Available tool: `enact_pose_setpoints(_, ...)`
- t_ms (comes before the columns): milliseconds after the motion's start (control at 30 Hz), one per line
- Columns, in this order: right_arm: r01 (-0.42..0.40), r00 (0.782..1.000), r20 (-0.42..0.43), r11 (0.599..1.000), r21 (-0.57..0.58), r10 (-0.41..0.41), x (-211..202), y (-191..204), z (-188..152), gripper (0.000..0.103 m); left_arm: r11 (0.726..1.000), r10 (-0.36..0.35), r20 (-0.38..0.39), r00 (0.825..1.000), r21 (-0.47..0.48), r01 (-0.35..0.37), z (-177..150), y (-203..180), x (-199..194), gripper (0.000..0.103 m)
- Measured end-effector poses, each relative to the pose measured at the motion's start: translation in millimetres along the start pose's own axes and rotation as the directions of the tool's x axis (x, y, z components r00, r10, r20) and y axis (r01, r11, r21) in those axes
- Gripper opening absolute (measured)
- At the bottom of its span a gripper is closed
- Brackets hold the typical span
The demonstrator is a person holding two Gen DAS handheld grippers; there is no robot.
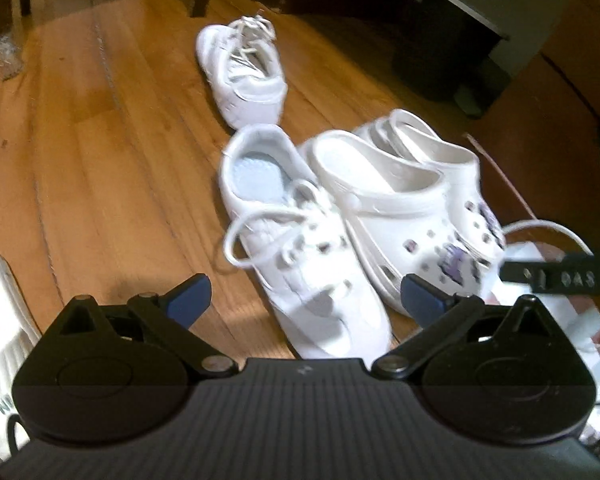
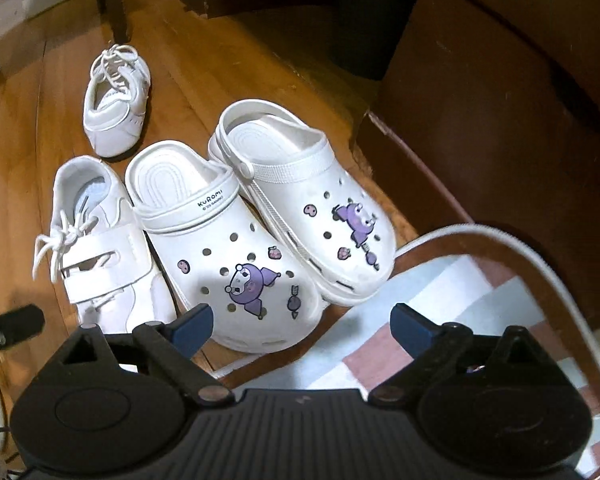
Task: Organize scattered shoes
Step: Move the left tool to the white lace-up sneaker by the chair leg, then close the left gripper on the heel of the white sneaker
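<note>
Two white clogs with purple cartoon charms stand side by side, the left clog (image 2: 236, 248) and the right clog (image 2: 312, 200), toes at a rug's edge. They also show in the left wrist view, blurred, as clogs (image 1: 400, 208). A white laced sneaker (image 1: 300, 248) (image 2: 108, 248) lies just left of them, toe toward me. Its mate, the far sneaker (image 1: 242, 72) (image 2: 116, 108), sits farther back, toe pointing away. My left gripper (image 1: 306, 300) is open above the near sneaker's toe. My right gripper (image 2: 304, 328) is open over the left clog's toe, holding nothing.
The wooden floor (image 1: 100, 160) stretches left. Another white shoe (image 1: 0, 320) pokes in at the left edge. A striped rug (image 2: 440, 300) with a white cable (image 2: 540, 264) lies at right. Dark brown furniture (image 2: 500, 120) and chair legs (image 2: 114, 0) stand behind.
</note>
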State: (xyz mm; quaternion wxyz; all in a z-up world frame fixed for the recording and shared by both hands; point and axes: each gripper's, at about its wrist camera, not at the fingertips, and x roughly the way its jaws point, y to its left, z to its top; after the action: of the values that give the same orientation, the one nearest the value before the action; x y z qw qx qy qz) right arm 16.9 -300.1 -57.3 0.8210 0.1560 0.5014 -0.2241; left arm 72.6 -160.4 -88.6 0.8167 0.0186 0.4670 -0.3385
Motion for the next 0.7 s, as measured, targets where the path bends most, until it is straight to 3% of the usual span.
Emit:
enact_pose_setpoints(100,-0.001,1.0,-0.01,1.0,0.024,0.001,5,-7,-3,0.096,0.998,0.056,0.051,0.997,-0.02,-0.055,32,13,15,0.103)
enact_pose_setpoints(300,-0.134,0.991,-0.006,0.987,0.089,0.135,14,5,22,0.096,0.985,0.166,0.141,0.976,-0.063,-0.158,94,39,48,0.101)
enact_pose_setpoints(433,-0.205,0.978,-0.019,0.976,0.071,0.206,20,24,41,0.096,0.98,0.201,0.113,0.973,-0.027,-0.199,115,39,88,0.095)
enact_pose_setpoints(600,-0.17,0.985,-0.024,0.984,0.045,0.171,25,30,52,0.096,0.969,0.245,0.08,0.966,0.02,-0.247,141,40,138,0.094)
enact_pose_setpoints(700,-0.176,0.982,-0.065,0.983,0.053,0.18,32,26,51,0.096,0.96,0.272,0.061,0.96,0.048,-0.275,156,41,168,0.073)
